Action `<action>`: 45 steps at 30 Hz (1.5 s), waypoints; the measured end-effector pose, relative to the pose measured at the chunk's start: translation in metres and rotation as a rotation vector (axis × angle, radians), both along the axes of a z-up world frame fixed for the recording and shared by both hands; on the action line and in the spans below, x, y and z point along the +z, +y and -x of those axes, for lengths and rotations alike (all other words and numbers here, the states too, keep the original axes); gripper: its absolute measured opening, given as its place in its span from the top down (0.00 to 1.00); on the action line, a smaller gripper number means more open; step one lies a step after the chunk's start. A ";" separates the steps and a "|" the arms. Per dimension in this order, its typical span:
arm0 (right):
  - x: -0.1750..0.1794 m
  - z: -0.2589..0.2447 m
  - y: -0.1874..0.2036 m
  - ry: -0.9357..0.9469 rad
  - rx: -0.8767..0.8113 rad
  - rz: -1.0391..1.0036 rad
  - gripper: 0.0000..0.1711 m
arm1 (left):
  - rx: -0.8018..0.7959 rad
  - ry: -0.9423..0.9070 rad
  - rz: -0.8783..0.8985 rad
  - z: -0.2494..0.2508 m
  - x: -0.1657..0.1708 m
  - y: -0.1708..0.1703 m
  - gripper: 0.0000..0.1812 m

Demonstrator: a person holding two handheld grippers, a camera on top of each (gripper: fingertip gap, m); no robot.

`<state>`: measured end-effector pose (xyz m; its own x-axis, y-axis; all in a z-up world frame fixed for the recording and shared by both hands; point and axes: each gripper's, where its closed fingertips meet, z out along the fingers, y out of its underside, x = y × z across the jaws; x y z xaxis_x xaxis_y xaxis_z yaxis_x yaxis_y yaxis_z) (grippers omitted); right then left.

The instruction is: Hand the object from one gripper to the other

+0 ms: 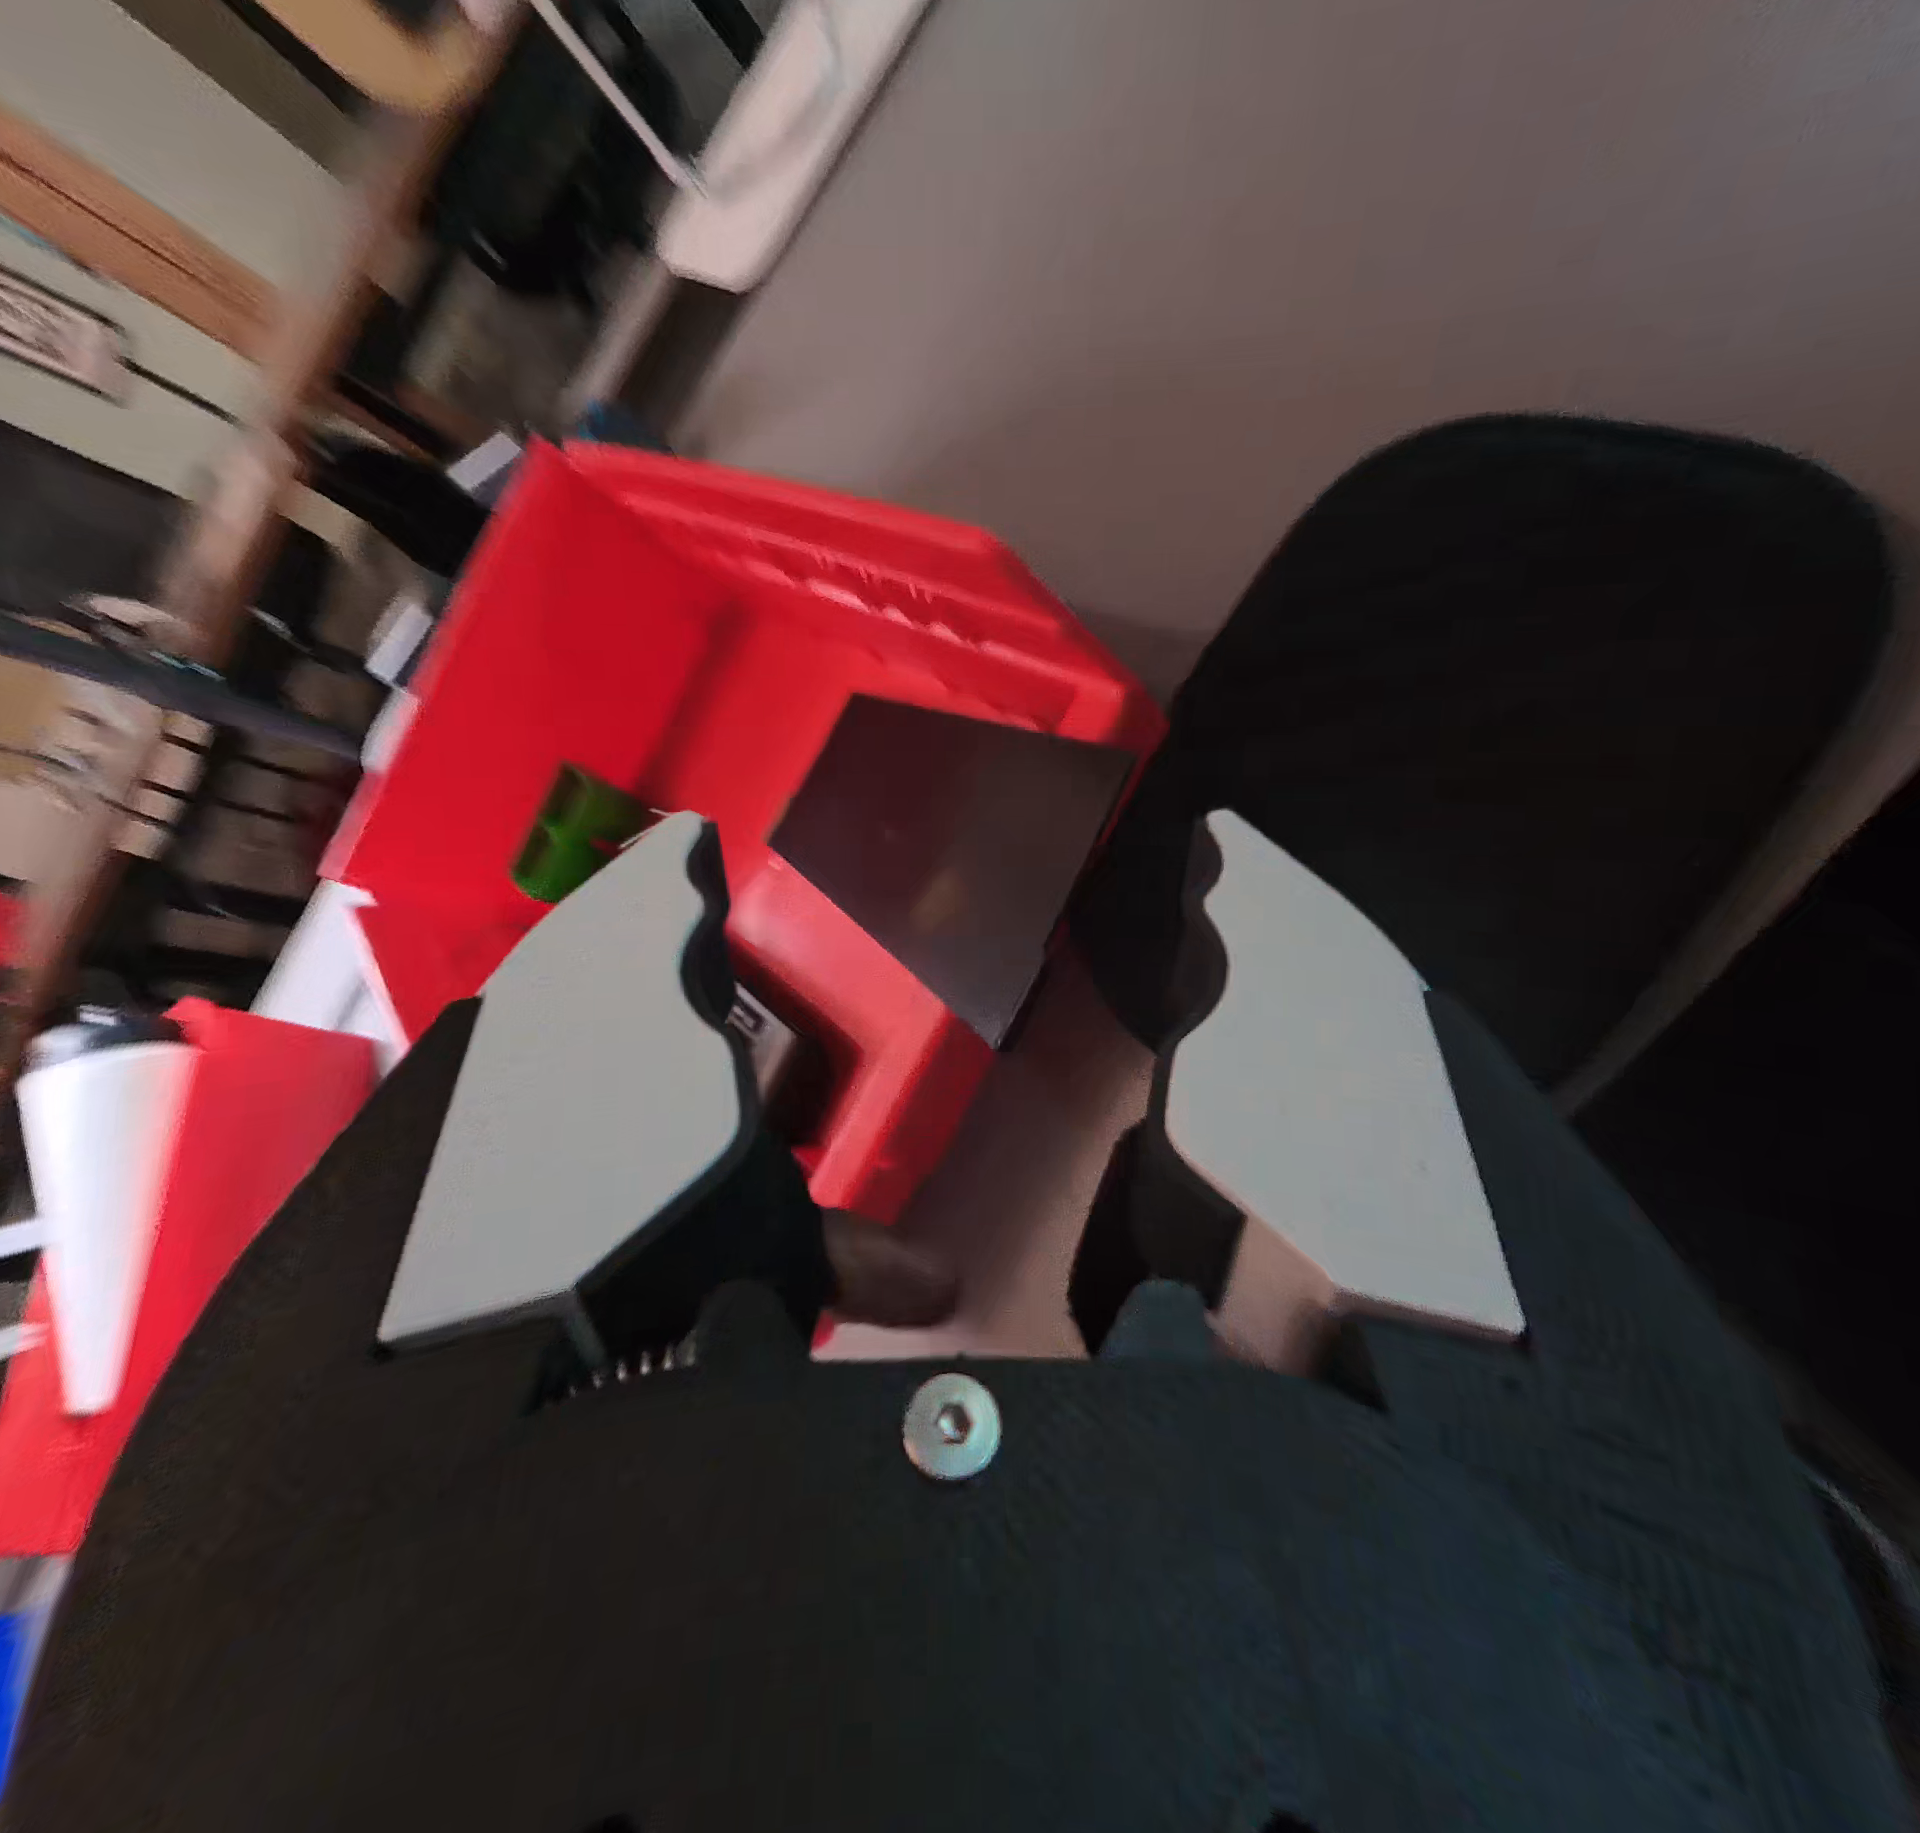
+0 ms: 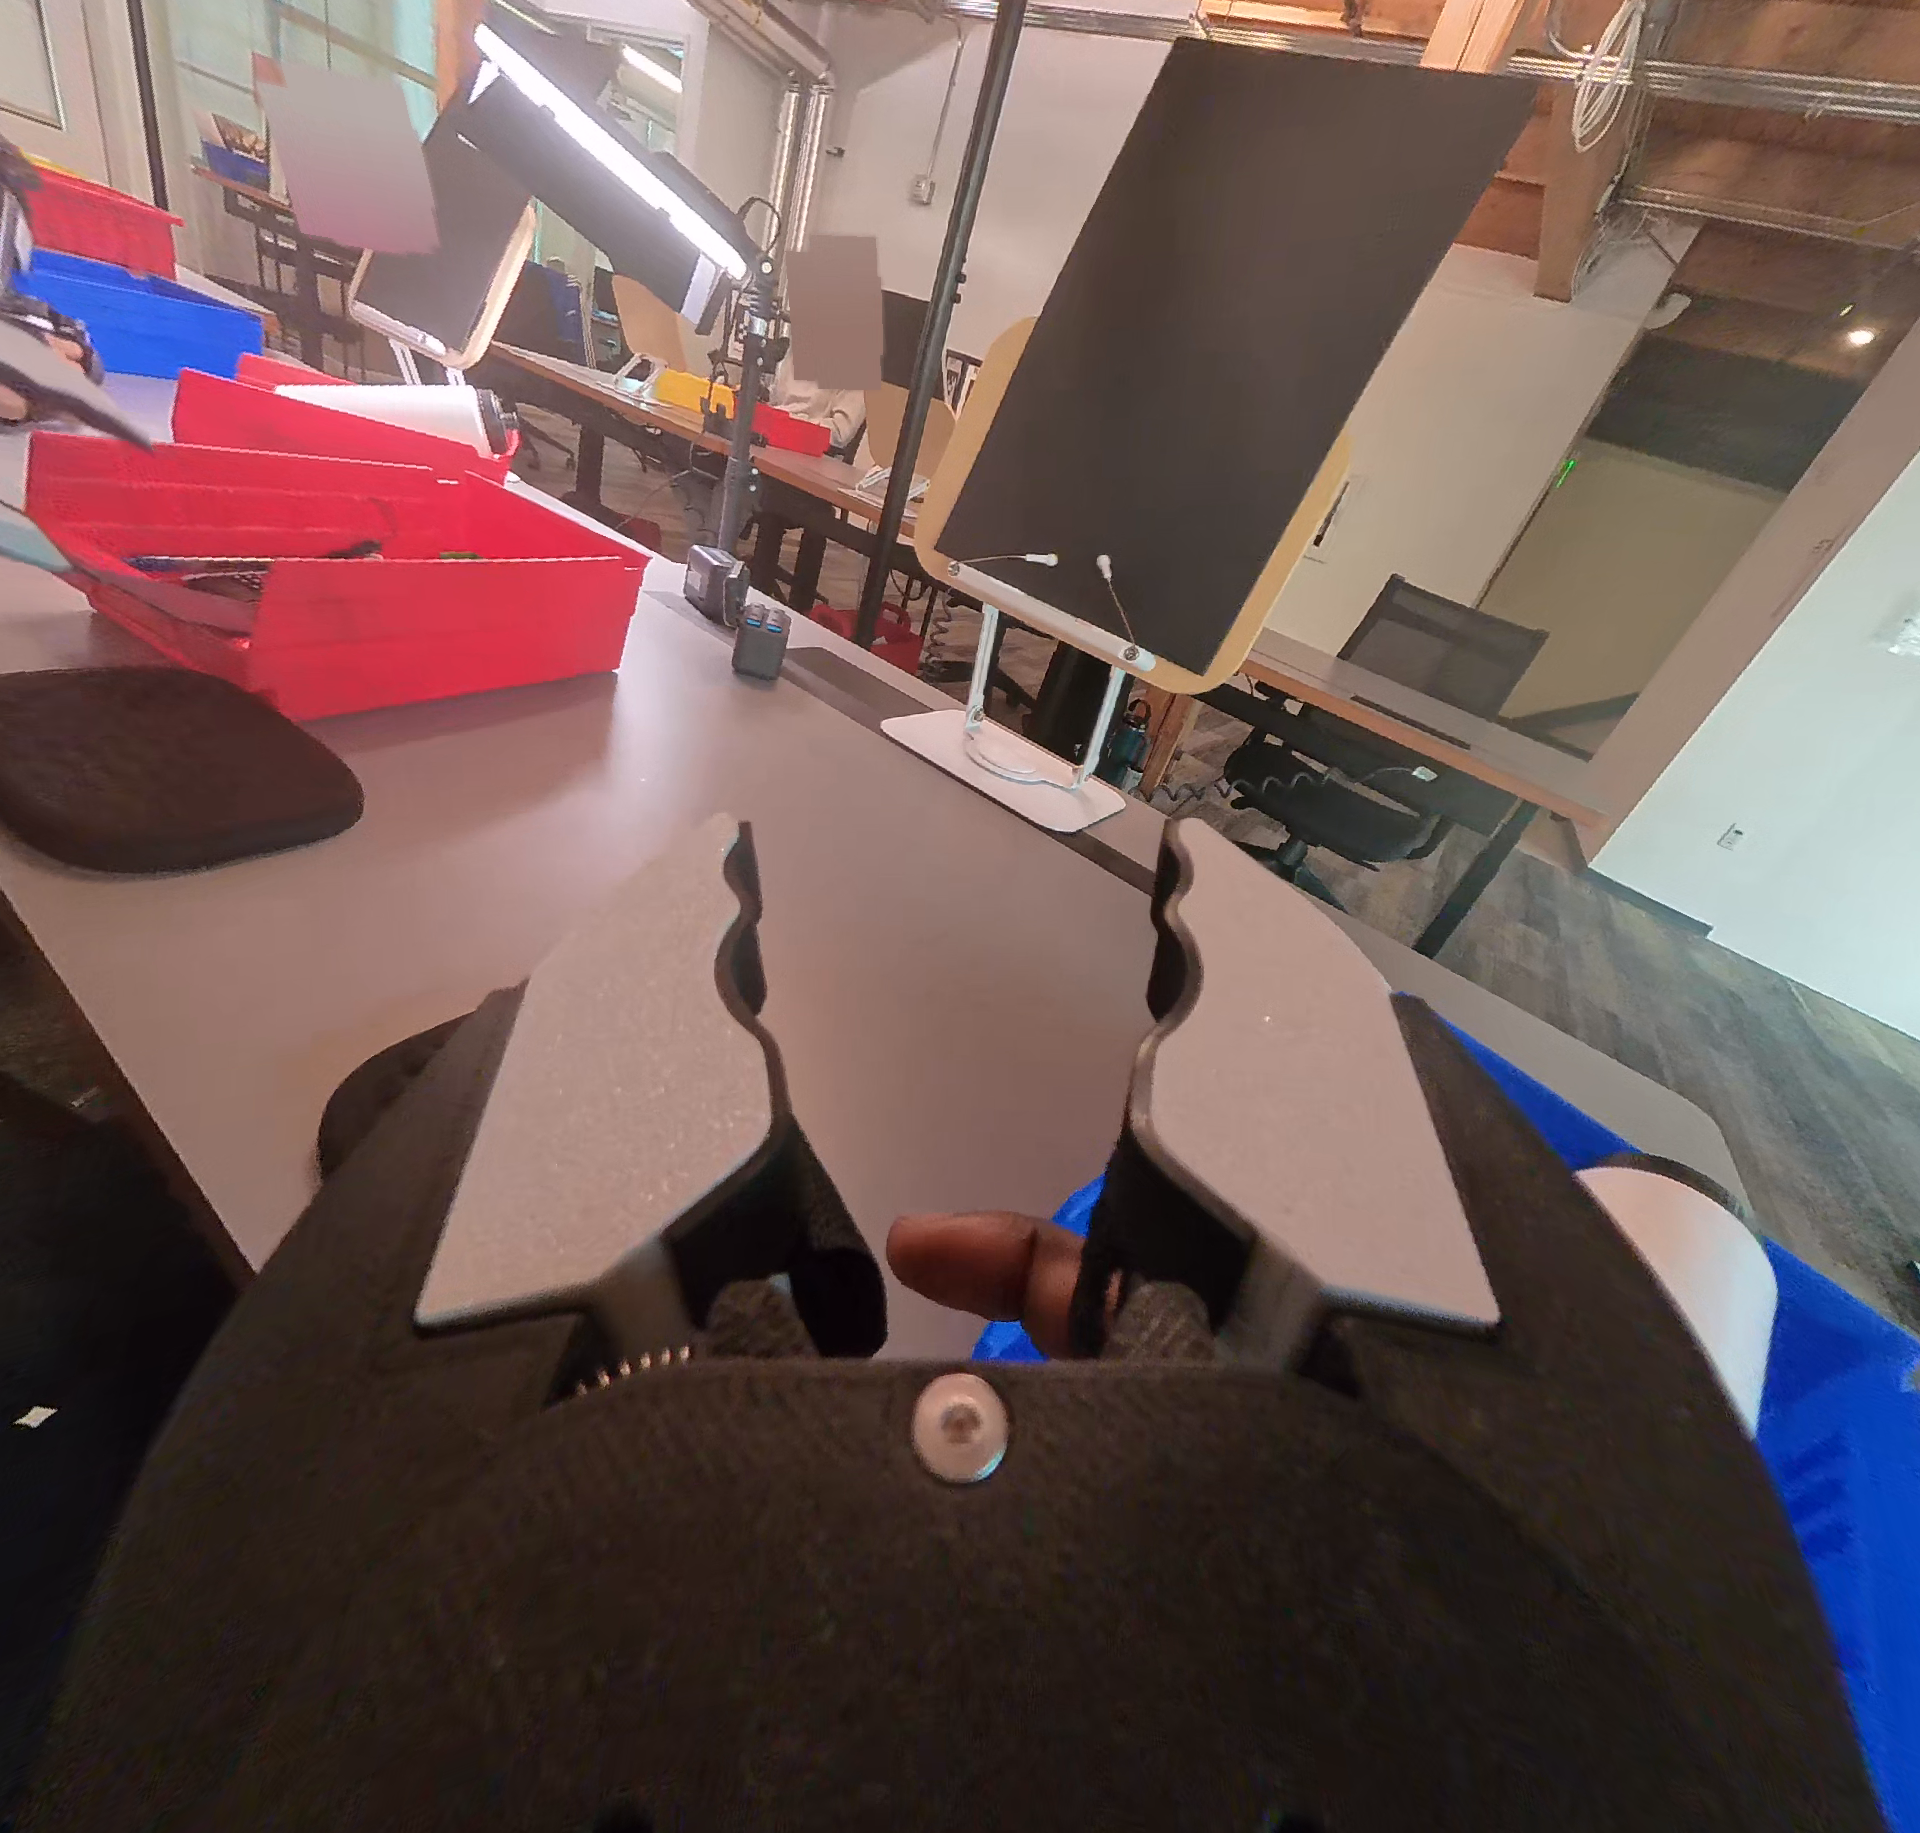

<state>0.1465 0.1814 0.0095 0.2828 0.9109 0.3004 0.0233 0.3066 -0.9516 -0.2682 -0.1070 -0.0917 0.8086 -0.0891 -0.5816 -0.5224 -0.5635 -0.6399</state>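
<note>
In the blurred left wrist view, my left gripper (image 1: 956,827) is open and empty. It hangs over a red bin (image 1: 582,640) that holds a dark flat square plate (image 1: 956,869) and a small green piece (image 1: 571,833). The plate lies just beyond the fingertips, untouched. In the right wrist view, my right gripper (image 2: 956,833) is open and empty above the grey table (image 2: 623,848). Grey fingers (image 2: 62,401) of the left gripper show at the far left edge, over the red bins (image 2: 436,630).
A black pad (image 1: 1507,744) lies right of the red bin, and it also shows in the right wrist view (image 2: 156,765). A white cup (image 1: 94,1191) sits at left. A dark board on a stand (image 2: 1195,349) stands ahead. A blue bin (image 2: 1849,1471) is at lower right. About 50 centimetres separates my left fingertips from my right.
</note>
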 end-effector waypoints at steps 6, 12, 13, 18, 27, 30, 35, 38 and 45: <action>-0.005 0.005 -0.006 -0.035 0.017 -0.031 0.57 | 0.060 0.420 -0.068 0.006 -0.015 0.000 0.59; -0.001 0.001 -0.005 -0.013 0.012 -0.029 0.57 | 0.093 0.431 -0.021 0.021 -0.045 0.001 0.71; 0.000 0.001 -0.005 -0.010 0.013 -0.029 0.57 | 0.098 0.434 -0.026 0.023 -0.046 0.001 0.76; -0.003 0.003 -0.006 -0.023 0.020 -0.035 0.57 | 0.133 0.467 -0.006 0.030 -0.048 -0.002 0.98; -0.003 0.009 -0.013 -0.027 0.043 -0.005 0.60 | 0.213 0.265 -0.683 0.005 0.079 -0.019 0.99; 0.004 0.015 -0.021 0.029 0.087 0.092 0.65 | 0.061 -0.015 -1.012 -0.027 0.129 -0.020 0.99; 0.015 0.035 -0.058 0.155 0.298 0.206 0.65 | -0.368 -0.652 -1.221 -0.109 0.145 0.009 0.99; 0.011 0.061 -0.090 0.253 0.485 0.339 0.64 | -0.572 -1.045 -1.242 -0.155 0.127 0.033 0.99; -0.036 0.131 -0.181 0.313 0.781 0.578 0.56 | -0.706 -1.712 -1.132 -0.230 0.075 0.087 0.99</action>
<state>0.0159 0.0001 -0.0269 -0.4618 0.8568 -0.2293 -0.2614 -0.3785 -0.8879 -0.0381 -0.0196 -0.0165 0.4540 -0.7570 0.4698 0.8706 0.2648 -0.4147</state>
